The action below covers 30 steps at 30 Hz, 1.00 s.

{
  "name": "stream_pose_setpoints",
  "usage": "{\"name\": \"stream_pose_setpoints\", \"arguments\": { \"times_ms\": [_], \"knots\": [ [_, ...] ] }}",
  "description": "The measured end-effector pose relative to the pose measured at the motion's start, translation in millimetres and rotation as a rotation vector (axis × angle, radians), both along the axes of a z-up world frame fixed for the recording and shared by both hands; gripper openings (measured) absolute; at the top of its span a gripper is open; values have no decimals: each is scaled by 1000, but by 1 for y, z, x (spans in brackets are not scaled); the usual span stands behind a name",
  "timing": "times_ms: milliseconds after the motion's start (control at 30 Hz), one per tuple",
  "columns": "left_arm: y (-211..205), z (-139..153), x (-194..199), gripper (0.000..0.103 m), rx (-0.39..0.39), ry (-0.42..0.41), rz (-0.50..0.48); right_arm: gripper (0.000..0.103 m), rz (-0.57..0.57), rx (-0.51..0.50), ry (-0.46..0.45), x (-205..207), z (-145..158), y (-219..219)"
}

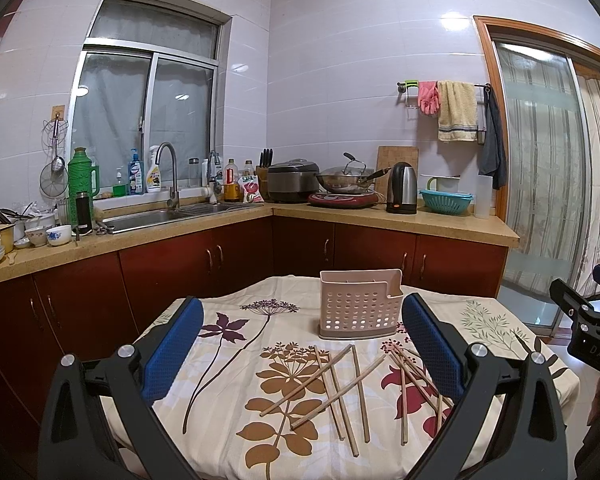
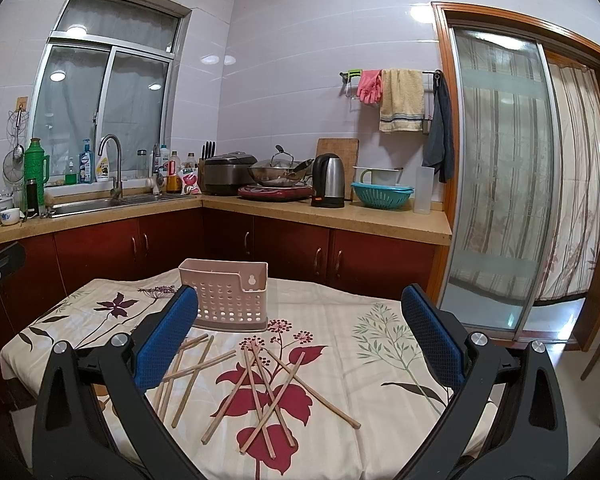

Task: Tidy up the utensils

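Both spread wide and empty, left hand-held gripper (image 1: 302,344) and right hand-held gripper (image 2: 300,338) above loose chopsticks (image 2: 260,384) scattered before the holder (image 2: 228,296), ready for picking.

The only lettering that can be read is "DAS", pale on the black body of the right gripper (image 1: 592,344) at the right edge of the left wrist view. Labels on the far bottles by the sink (image 1: 172,216) seem too small to read.
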<state>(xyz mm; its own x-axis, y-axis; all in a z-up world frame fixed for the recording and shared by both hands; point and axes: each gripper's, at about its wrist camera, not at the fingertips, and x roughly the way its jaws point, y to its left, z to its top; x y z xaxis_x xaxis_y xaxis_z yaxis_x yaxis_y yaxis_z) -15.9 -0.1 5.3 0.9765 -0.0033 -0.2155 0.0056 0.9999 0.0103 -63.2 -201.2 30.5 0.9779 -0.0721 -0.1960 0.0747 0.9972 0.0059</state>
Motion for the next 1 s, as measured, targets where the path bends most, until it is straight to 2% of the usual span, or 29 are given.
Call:
{"name": "stream_pose_setpoints", "arguments": {
  "times_ms": [633, 767, 1000],
  "knots": [
    [0, -1, 0, 97, -1, 2, 0, 99, 2, -2, 6, 3, -6, 4],
    [1, -4, 1, 97, -1, 9, 1, 99, 7, -1, 23, 9, -14, 5],
    [1, -27, 17, 97, -1, 46, 0, 99, 17, -7, 64, 24, -38, 4]
  ]
}}
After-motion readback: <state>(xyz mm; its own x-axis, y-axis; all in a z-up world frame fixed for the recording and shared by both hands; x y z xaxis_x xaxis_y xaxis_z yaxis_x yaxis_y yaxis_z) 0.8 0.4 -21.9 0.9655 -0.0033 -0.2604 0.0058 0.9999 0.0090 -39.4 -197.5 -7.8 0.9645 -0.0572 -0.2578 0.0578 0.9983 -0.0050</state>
